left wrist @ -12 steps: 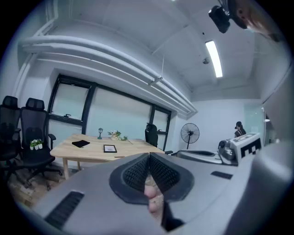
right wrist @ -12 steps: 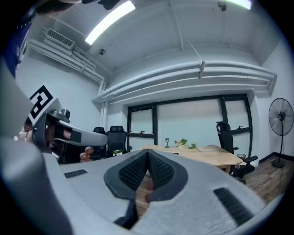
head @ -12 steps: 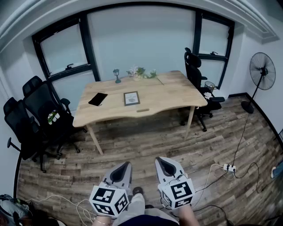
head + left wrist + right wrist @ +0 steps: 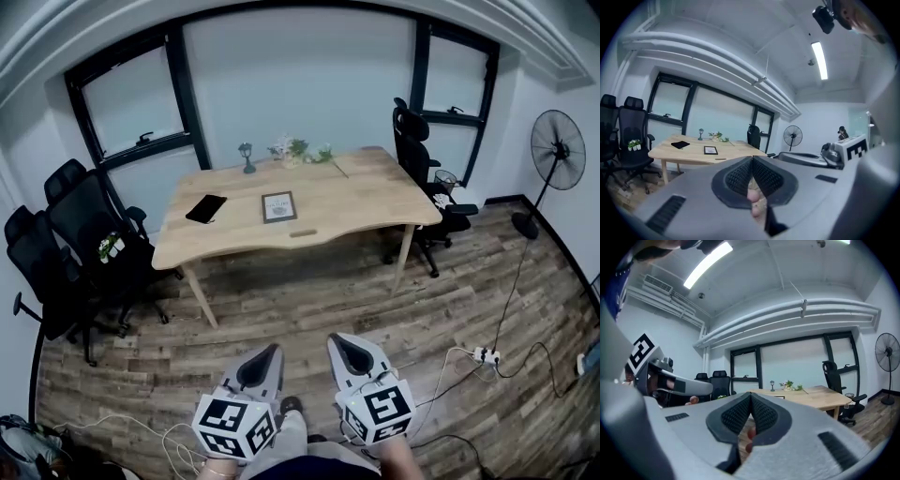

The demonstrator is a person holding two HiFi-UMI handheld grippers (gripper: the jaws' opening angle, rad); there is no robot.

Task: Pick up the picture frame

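While my left gripper [image 4: 269,351] and my right gripper [image 4: 335,340] hang side by side low over the wooden floor [image 4: 309,309], each with its jaws pressed together on nothing, the picture frame [image 4: 278,207] lies flat near the middle of the table [image 4: 375,202], well apart from both.

The frame is a small rectangle with a thin dark border round a pale picture. What the picture shows is too small for me to make out, in the head view and in the left gripper view alike. In the right gripper view my own jaws cover the part of the table where it lies, so I cannot pick it out there.

I count one frame, one table and two grippers. On the table there is also one flat black thing [image 4: 206,208] to the frame's left, one small lamp-like figure [image 4: 247,155] and one green sprig [image 4: 300,150] at the far edge. I cannot tell what the small sliver [image 4: 302,233] near the front edge is. Three black office chairs stand round the table: two on the left [image 4: 80,211] and one on the right [image 4: 412,141]. One standing fan [image 4: 555,150] is at the far right.
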